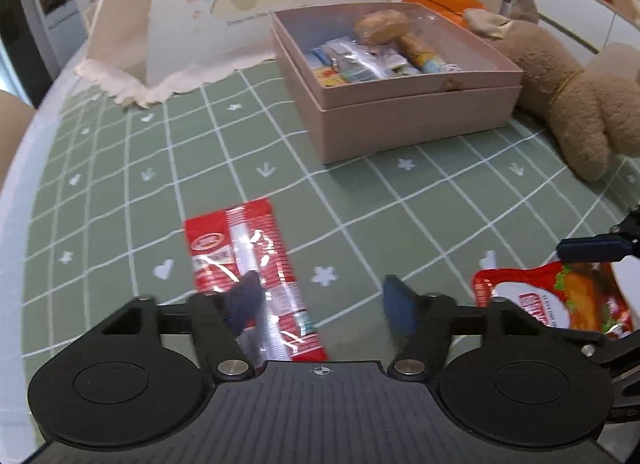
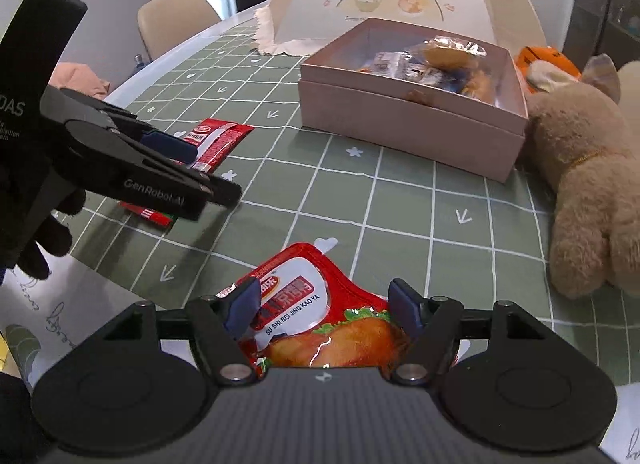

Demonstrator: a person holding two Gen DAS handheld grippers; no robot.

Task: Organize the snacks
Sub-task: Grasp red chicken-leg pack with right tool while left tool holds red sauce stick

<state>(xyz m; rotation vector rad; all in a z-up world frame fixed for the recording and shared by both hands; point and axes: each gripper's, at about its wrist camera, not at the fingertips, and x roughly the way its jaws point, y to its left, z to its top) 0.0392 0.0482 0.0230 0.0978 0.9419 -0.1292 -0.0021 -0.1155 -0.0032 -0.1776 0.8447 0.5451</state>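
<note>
Left claw [image 1: 320,304]: spread wide, with nothing seen pinched between the blue pads; it is pointed steeply down at the counter [image 1: 360,215], which is covered by a green cloth with a white grid.
Long red-and-white striped snack sachet [image 1: 248,276]: laid flat on the cloth, under and just beyond the left pad [image 1: 246,300] of the left claw, mostly off to that side of the gap rather than centred in it.
Right claw [image 2: 324,310]: held partly spread, its two blue pads set at either side of the red foil pouch printed with a roast-duck picture [image 2: 320,316]; whether the pads are pressed on the pouch cannot be told.
Red pouch position: lying on the cloth, its top edge reaching out past the fingertips.
Left hand [image 2: 36,232]: seen from the right wrist in a black glove, wrapped round the black handle, the tool slanted down over the striped sachet.
Pale pink open cardboard box [image 1: 408,119]: set further back on the counter, well apart from both claws, with several wrapped snacks [image 1: 360,59] lying inside it.
Tan plush toy [image 1: 572,103]: lying just beside the box.
</note>
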